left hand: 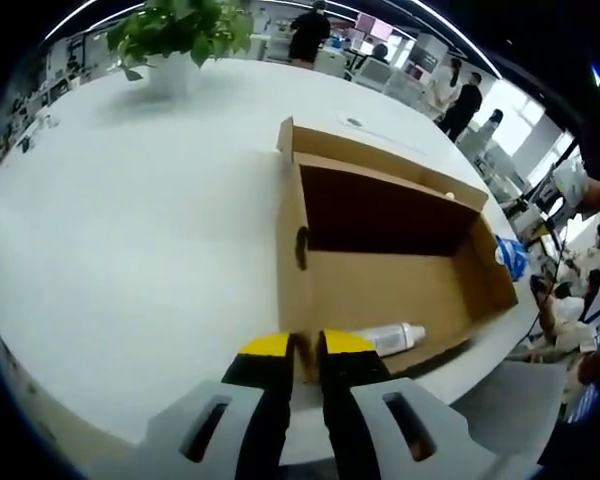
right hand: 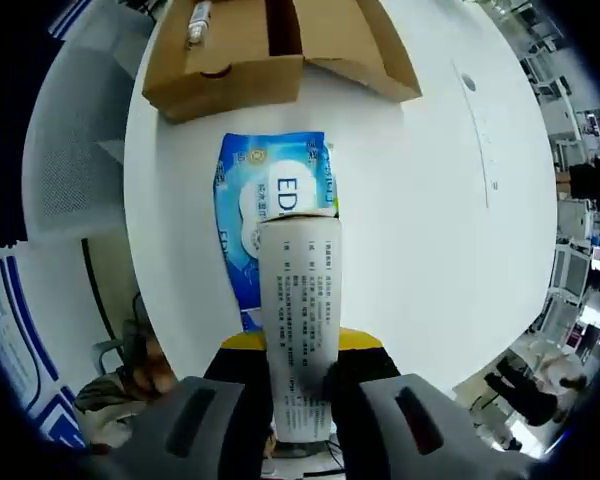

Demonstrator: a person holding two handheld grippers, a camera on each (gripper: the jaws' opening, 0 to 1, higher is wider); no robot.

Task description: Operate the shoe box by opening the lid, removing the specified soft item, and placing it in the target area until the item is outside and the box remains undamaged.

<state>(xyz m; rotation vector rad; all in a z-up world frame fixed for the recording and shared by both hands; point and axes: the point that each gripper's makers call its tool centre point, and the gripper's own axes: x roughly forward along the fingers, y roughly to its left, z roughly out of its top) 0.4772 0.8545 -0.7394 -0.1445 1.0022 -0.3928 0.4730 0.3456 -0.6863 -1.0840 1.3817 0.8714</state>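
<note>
Left gripper view showed the left hand-held gripper (left hand: 308,345) with its yellow-tipped jaws pressed on the near wall of the brown cardboard shoe box (left hand: 380,285), which stood open on the round white bench (left hand: 130,230). Inside the box lay a small white tube-shaped bottle (left hand: 385,338), near the same wall. A green potted plant in a white pot (left hand: 178,40) stood well apart, at the far side of the bench.

In the right gripper view, the right hand-held gripper (right hand: 298,350) pinched the soft blue and white plastic pack with printed letters (right hand: 272,225) by its white printed end. The pack was already outside the box and seemed to lie on the bench, just beside the cardboard wall (right hand: 225,70).

The step in hand was probably the placing of the pack in the target area, though no mark for that area could be seen. To do it well, the right gripper should lower the pack flat before it opens, because a soft pack can fold or slide. The left gripper should hold the box wall only lightly, since thin cardboard bends or tears easily. The open flaps should not be pushed.
</note>
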